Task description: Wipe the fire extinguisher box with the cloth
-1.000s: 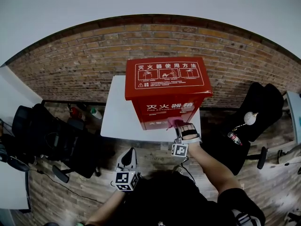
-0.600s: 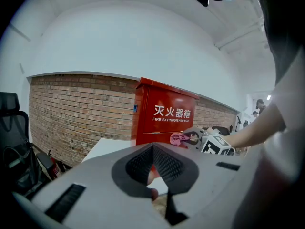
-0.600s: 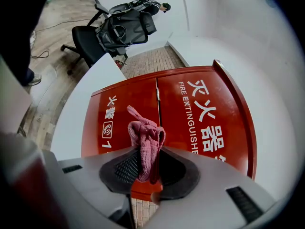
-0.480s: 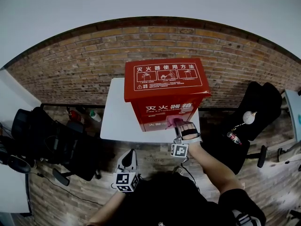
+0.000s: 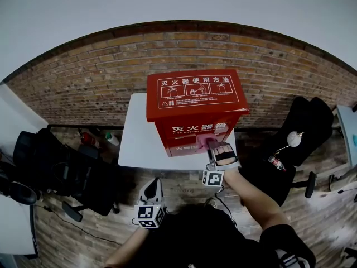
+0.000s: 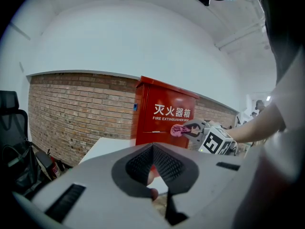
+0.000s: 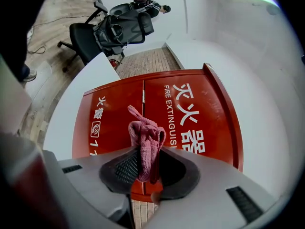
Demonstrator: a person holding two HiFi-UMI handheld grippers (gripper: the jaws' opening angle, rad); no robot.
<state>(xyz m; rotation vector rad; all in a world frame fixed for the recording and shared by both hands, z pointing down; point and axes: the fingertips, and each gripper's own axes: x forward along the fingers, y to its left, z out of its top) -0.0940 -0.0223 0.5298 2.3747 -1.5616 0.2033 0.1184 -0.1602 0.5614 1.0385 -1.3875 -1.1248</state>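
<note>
The red fire extinguisher box [image 5: 195,110] stands on a white table [image 5: 139,138] against the brick wall, with white lettering on its lid and front. My right gripper [image 5: 215,146] is shut on a pink cloth [image 7: 145,140], whose bunched end [image 5: 202,143] is at the lower front face of the box [image 7: 157,104]. From the left gripper view the same cloth [image 6: 180,130] shows against the box front [image 6: 164,118]. My left gripper [image 5: 152,193] hangs low, short of the table's near edge, jaws shut with nothing between them [image 6: 153,168].
Black office chairs [image 5: 61,172] loaded with bags stand at the left of the table, another dark chair [image 5: 307,130] at the right. Bottles [image 5: 111,135] sit on the floor by the wall. A brick wall [image 5: 83,77] runs behind the table.
The right gripper with the cloth has shifted slightly up and right along the box front. The left gripper has stayed put.
</note>
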